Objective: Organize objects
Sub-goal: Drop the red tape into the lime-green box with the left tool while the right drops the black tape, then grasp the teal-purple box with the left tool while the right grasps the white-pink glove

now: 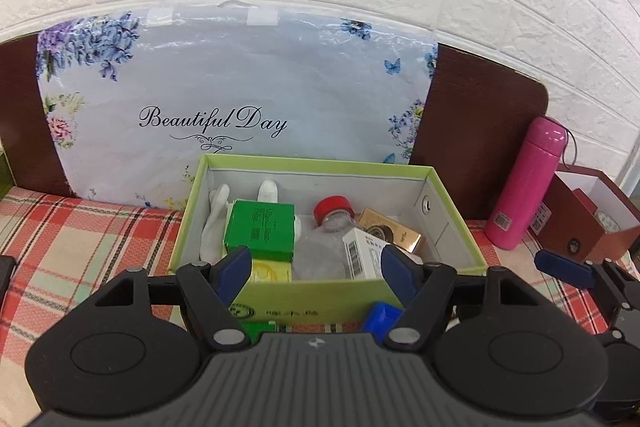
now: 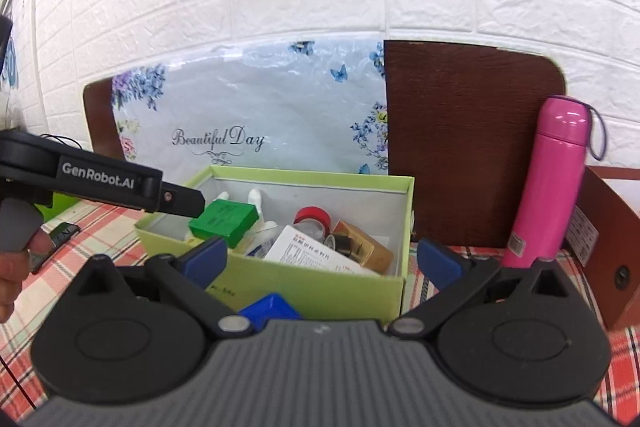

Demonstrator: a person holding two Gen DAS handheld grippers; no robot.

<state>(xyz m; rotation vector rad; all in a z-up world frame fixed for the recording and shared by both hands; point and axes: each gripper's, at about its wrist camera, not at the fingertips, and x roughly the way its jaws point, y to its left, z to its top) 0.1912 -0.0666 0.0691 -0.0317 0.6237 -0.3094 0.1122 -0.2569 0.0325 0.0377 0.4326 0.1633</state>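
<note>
A light-green open box [image 1: 316, 165] stands on the plaid cloth. Inside lie a small green carton [image 1: 260, 231], a red-capped clear bottle [image 1: 332, 211], a white barcoded carton [image 1: 366, 253] and a gold box [image 1: 394, 231]. My left gripper [image 1: 316, 269] hovers open over the box's near wall, holding nothing. My right gripper [image 2: 322, 261] stands wide open just before the same box [image 2: 320, 179], also with nothing in it. A blue object [image 2: 272, 307] lies on the cloth in front of the box, partly hidden by the gripper bodies.
A pink flask [image 2: 556, 179] stands right of the box, next to an open brown box [image 2: 608, 239]. A floral plastic bag [image 1: 240, 87] leans on a dark wooden board against the white brick wall. A dark flat item [image 2: 60, 233] lies at the left.
</note>
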